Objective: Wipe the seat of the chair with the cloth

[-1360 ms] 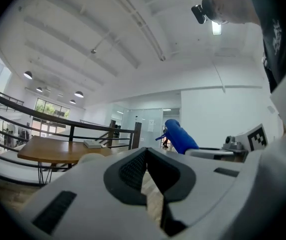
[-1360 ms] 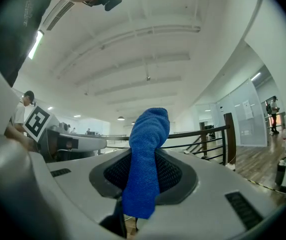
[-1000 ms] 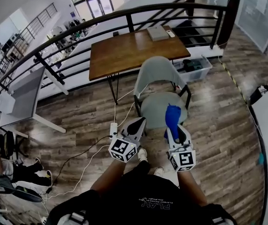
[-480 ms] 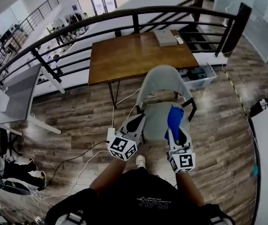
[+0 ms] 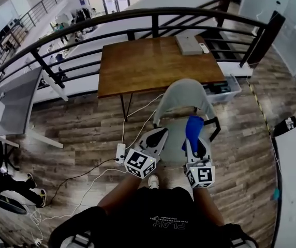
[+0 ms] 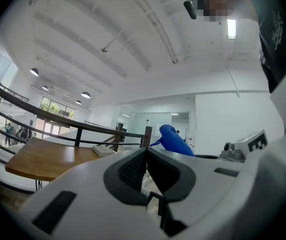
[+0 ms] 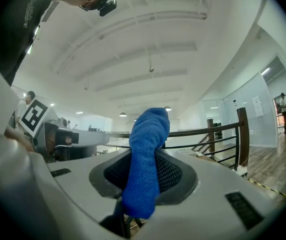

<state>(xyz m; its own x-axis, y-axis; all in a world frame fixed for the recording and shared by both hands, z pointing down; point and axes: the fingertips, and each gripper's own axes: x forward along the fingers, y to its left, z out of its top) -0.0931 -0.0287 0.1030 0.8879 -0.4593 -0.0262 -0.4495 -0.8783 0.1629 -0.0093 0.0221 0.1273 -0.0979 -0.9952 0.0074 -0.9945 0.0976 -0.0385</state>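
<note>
1. Gripping a blue cloth (image 7: 148, 134), the right hand-held gripper (image 5: 195, 140) has its jaws clamped on the fabric. The cloth's top end stands up past the jaw tips, and its lower end hangs back inside the jaws.
2. Head view: cloth shows over the right side of the grey chair (image 5: 181, 94) seat, near the right armrest. Whether it touches the seat can't be told.
3. Left hand-held gripper (image 6: 146, 154): jaws closed together, nothing betw. them. It is held just beside the right one, over the seat's front-left edge.
4. Chair stands at the near edge of a wooden tabletop (image 5: 148, 61), backrest toward it. A flat grey item (image 5: 188, 44) lies at the tabletop's far-right corner.
5. Black railing (image 5: 86, 27) curves behind the tabletop. A white power strip (image 5: 120, 151) w/ cables lies on the wood floor (image 5: 86, 123), left of the chair.
</note>
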